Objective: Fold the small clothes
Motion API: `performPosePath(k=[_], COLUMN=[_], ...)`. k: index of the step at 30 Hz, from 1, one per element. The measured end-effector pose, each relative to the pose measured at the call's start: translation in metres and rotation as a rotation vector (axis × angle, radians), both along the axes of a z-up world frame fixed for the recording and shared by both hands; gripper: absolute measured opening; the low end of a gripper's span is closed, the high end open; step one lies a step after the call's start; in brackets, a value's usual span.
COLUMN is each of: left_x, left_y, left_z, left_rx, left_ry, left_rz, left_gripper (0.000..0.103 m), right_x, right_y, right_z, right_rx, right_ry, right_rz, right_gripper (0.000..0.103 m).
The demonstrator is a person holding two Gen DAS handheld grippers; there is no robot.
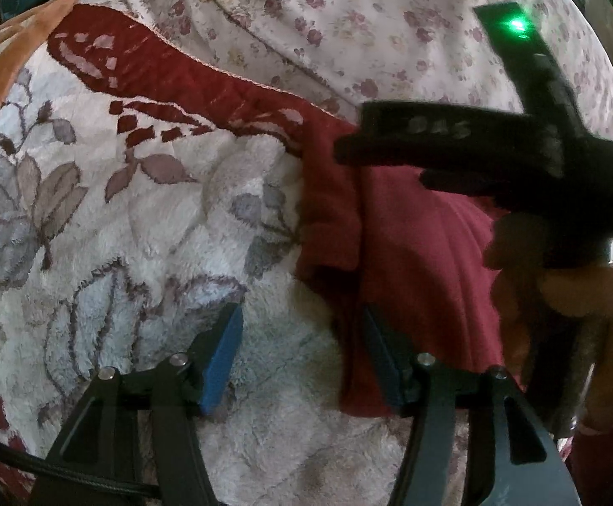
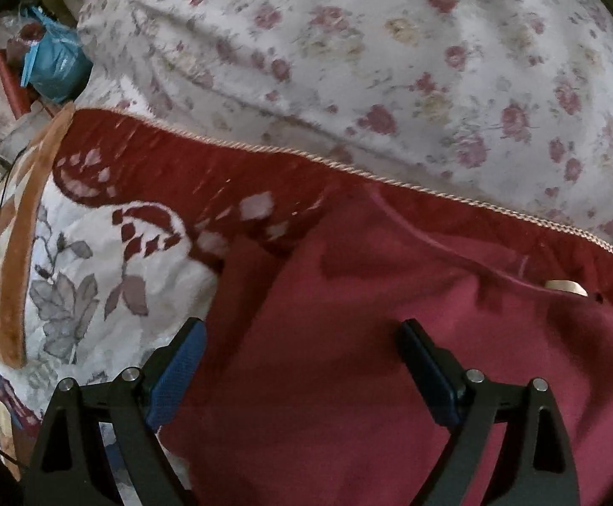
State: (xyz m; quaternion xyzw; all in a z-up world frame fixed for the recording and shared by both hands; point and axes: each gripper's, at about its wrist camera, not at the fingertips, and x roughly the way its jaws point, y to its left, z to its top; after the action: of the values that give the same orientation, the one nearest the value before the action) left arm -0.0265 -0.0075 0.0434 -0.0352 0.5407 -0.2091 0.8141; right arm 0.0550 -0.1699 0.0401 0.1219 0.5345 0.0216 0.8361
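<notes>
Right wrist view: both grippers, right gripper [image 2: 302, 337] and left gripper [image 1: 302, 329], gape empty over the maroon garment [image 2: 390, 337]; we should pinch its edge squarely.

Hidden and blurred parts

The red garment [image 2: 390, 358] is cut off by the lower edge and partly covered by the blurred right gripper [image 1: 454, 147]; its label [image 2: 565, 286] cannot be read.
</notes>
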Motion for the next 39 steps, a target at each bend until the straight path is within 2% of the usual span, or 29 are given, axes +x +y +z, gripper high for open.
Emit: performPosePath(k=[5, 10, 12, 13, 14, 15, 16, 17, 18, 21, 22, 23, 24, 26, 30, 31, 32, 33, 34, 36, 37, 39], left_x=[0.003, 0.004, 0.006, 0.007, 0.010, 0.013, 0.016, 0.020, 0.022, 0.021, 0.020, 0.018, 0.018, 0.015, 0.009, 0.006, 0.004, 0.001, -0.001, -0.004, -0.005, -0.005], left_y=[0.005, 0.000, -0.004, -0.007, -0.010, -0.014, -0.018, -0.023, -0.026, -0.034, -0.036, -0.040, -0.042, -0.045, -0.048, -0.048, -0.049, -0.050, -0.051, -0.054, -0.055, -0.057], left_z=[0.000, 0.002, 0.003, 0.003, 0.003, 0.003, 0.002, 0.001, 0.002, 0.004, 0.005, 0.007, 0.007, 0.008, 0.018, 0.022, 0.026, 0.029, 0.030, 0.032, 0.033, 0.034], left_rx=[-0.081, -0.109, -0.134, -0.141, -0.142, -0.135, -0.131, -0.130, -0.133, -0.160, -0.167, -0.168, -0.162, -0.163, -0.197, -0.202, -0.207, -0.210, -0.209, -0.202, -0.199, -0.197], left_ry=[0.037, 0.039, 0.037, 0.032, 0.027, 0.021, 0.019, 0.019, 0.020, -0.005, -0.015, -0.028, -0.031, -0.047, -0.078, -0.092, -0.105, -0.116, -0.123, -0.135, -0.140, -0.143], left_rz=[0.014, 0.011, 0.005, 0.004, 0.006, 0.012, 0.017, 0.025, 0.028, 0.025, 0.011, -0.014, -0.035, -0.055, -0.084, -0.095, -0.107, -0.121, -0.131, -0.145, -0.150, -0.153], left_gripper=[0.074, 0.084, 0.086, 0.087, 0.088, 0.088, 0.088, 0.088, 0.088, 0.087, 0.076, 0.053, 0.041, 0.030, 0.026, 0.025, 0.025, 0.025, 0.024, 0.024, 0.024, 0.024], right_x=[0.012, 0.021, 0.014, 0.010, 0.004, 0.000, -0.006, -0.010, -0.015, -0.025, -0.028, -0.031, -0.034, -0.037, -0.045, -0.045, -0.045, -0.044, -0.043, -0.038, -0.032, -0.017], right_y=[0.024, 0.034, 0.025, 0.020, 0.011, 0.006, -0.003, -0.009, -0.018, -0.029, -0.032, -0.032, -0.034, -0.039, -0.050, -0.054, -0.058, -0.062, -0.065, -0.064, -0.060, -0.048], right_z=[-0.014, -0.025, -0.018, -0.014, -0.010, -0.007, -0.002, 0.001, 0.005, 0.015, 0.017, 0.019, 0.021, 0.019, 0.024, 0.027, 0.029, 0.031, 0.034, 0.039, 0.039, 0.034], right_rx=[-0.099, -0.190, -0.172, -0.154, -0.121, -0.098, -0.052, -0.017, 0.025, 0.059, 0.058, 0.058, 0.063, 0.080, 0.134, 0.166, 0.188, 0.213, 0.232, 0.236, 0.217, 0.183], right_ry=[0.045, 0.049, -0.001, -0.019, -0.039, -0.050, -0.066, -0.073, -0.082, -0.110, -0.120, -0.125, -0.126, -0.119, -0.106, -0.095, -0.092, -0.087, -0.095, -0.097, -0.076, -0.023], right_rz=[0.050, 0.093, 0.076, 0.075, 0.082, 0.086, 0.093, 0.096, 0.090, 0.077, 0.078, 0.075, 0.072, 0.068, 0.047, 0.030, 0.010, -0.008, -0.022, -0.027, -0.016, 0.019], right_gripper=[0.103, 0.101, 0.086, 0.075, 0.063, 0.056, 0.044, 0.037, 0.036, 0.035, 0.035, 0.035, 0.035, 0.035, 0.036, 0.049, 0.071, 0.079, 0.085, 0.087, 0.091, 0.093])
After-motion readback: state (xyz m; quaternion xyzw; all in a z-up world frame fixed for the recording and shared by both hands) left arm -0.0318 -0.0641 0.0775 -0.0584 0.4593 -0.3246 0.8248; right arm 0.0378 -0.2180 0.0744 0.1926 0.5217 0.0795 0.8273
